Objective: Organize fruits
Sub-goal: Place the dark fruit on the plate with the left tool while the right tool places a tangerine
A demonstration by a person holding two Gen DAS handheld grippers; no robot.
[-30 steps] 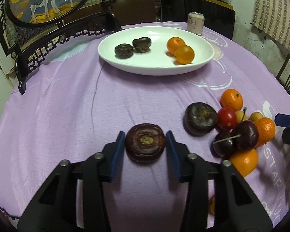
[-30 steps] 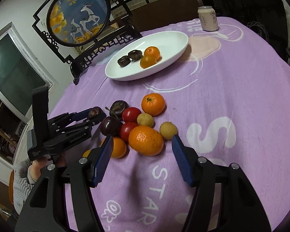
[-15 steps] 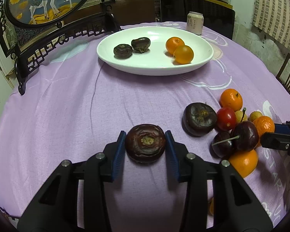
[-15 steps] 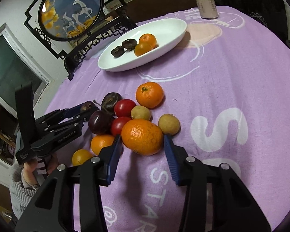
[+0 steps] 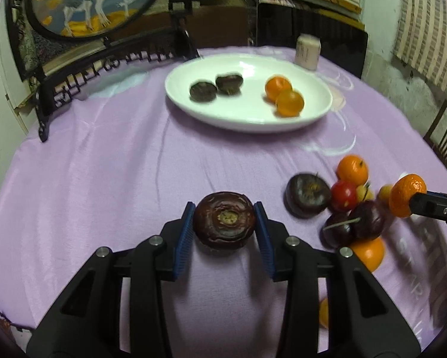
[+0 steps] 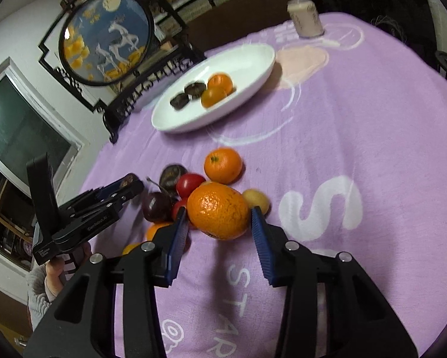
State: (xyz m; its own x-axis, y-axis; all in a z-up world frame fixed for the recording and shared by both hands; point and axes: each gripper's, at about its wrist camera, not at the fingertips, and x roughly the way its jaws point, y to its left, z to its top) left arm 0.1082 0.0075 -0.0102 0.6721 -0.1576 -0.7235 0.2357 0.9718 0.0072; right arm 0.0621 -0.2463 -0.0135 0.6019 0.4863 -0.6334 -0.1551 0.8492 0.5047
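Observation:
A dark purple round fruit [image 5: 224, 220] sits between the blue pads of my left gripper [image 5: 223, 208], which is shut on it just over the purple cloth. My right gripper [image 6: 218, 213] is shut on a large orange [image 6: 219, 208], both pads pressing its sides. In the left wrist view that orange [image 5: 407, 195] hangs above the fruit pile [image 5: 343, 208] of oranges, red and dark fruits. The white plate [image 5: 247, 119] at the back holds two dark fruits on its left and two oranges on its right.
A drink can [image 5: 308, 51] stands behind the plate. A black carved screen stand [image 5: 104, 59] runs along the table's back left edge. A chair [image 5: 444, 137] is past the right edge. A person's hand [image 6: 56, 271] holds the left gripper [image 6: 131, 183].
The right gripper's jaws closed from wide apart onto the large orange and raised it from the pile. The left pads drew in against the dark fruit.

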